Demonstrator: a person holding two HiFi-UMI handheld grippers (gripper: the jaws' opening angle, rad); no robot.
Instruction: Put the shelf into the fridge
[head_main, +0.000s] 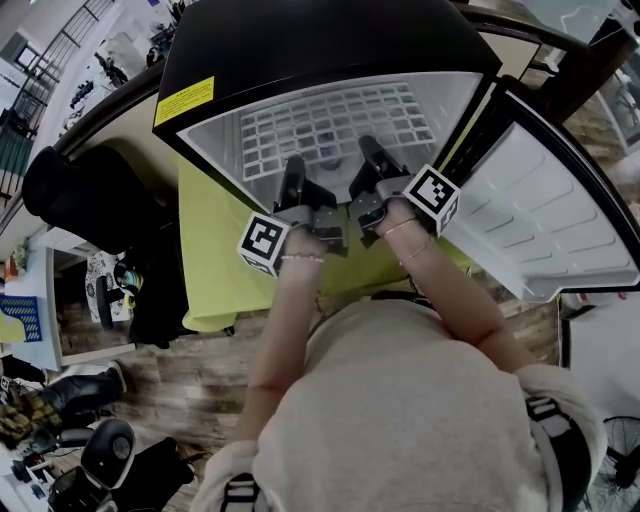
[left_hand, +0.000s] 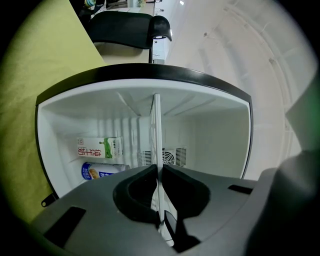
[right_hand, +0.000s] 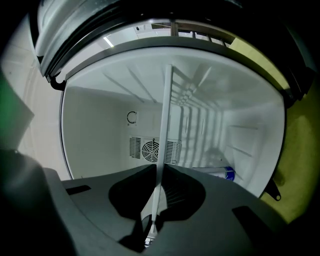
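Shelf (head_main: 330, 125): white wire grid, gripped along its near edge, the rest lying inside the mouth of the open fridge (head_main: 300, 40); door (head_main: 560, 220) swung out at 3 o'clock.

Left gripper (head_main: 292, 180): jaws closed to a thin slit on the shelf's edge wire; right gripper (head_main: 370, 160): the same, just beside it. Both hold the same edge, neither clearly nearer the cavity.

Key relation: from each claw the shelf runs straight ahead toward 12 o'clock, into the cavity; judged that the next push goes along that line, grid kept level so its side edges meet the wall ribs.

Views compared:
- head view alone shows the grid's full width against the cavity; interior contents hidden.
- left gripper view: shelf (left_hand: 156, 130) edge-on as one thin line rising from the left gripper (left_hand: 159, 167); milk carton (left_hand: 99, 147) and blue can (left_hand: 102, 171) at 9 o'clock of it, on the far side of the grid.
- right gripper view: shelf (right_hand: 165, 115) edge-on above the right gripper (right_hand: 159, 167); fan grille (right_hand: 151, 149) on the back wall; wall ribs at 2 o'clock; carton not seen.
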